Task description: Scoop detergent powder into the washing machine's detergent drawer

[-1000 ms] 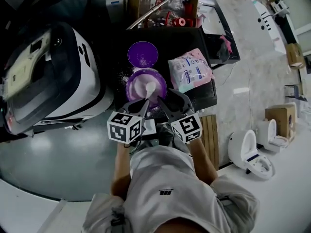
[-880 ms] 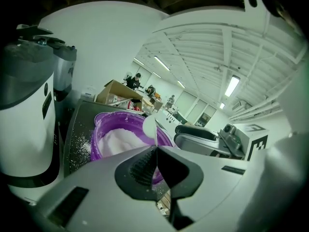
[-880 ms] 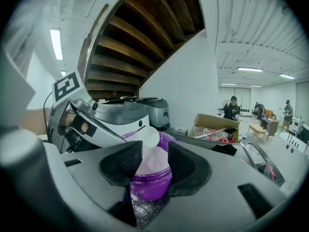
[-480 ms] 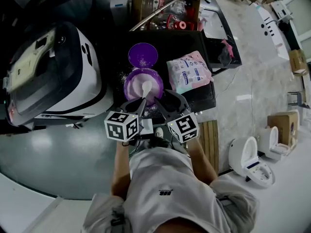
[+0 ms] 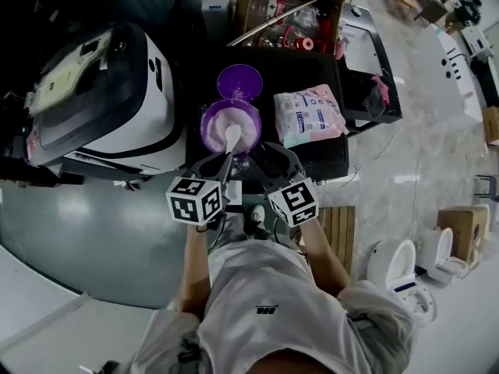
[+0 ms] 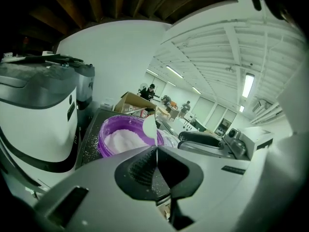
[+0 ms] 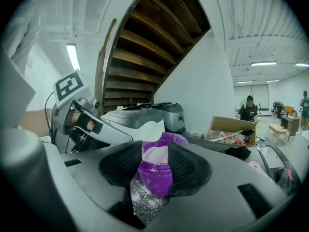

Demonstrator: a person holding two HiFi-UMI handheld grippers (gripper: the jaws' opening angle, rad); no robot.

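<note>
Pinching the handle of the scoop [image 5: 232, 136], the left tongs [image 5: 222, 167] hold its bowl over the near half of the tub [image 5: 231, 127] of powder. Beside that near rim the right tongs [image 5: 273, 159] gape empty, perhaps touching it. Left of the tub the washer [image 5: 101, 92] crowds close; a pouch [image 5: 309, 115] lies right, a lid [image 5: 238, 80] behind.

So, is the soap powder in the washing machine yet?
Not yet. Done: the purple lid is off and lies behind the purple tub, which is full of white powder. In hand: the left gripper is shut on the white scoop, its bowl at the powder. The right gripper is open beside the tub. Left: carrying powder to the washing machine; no drawer shows.
</note>
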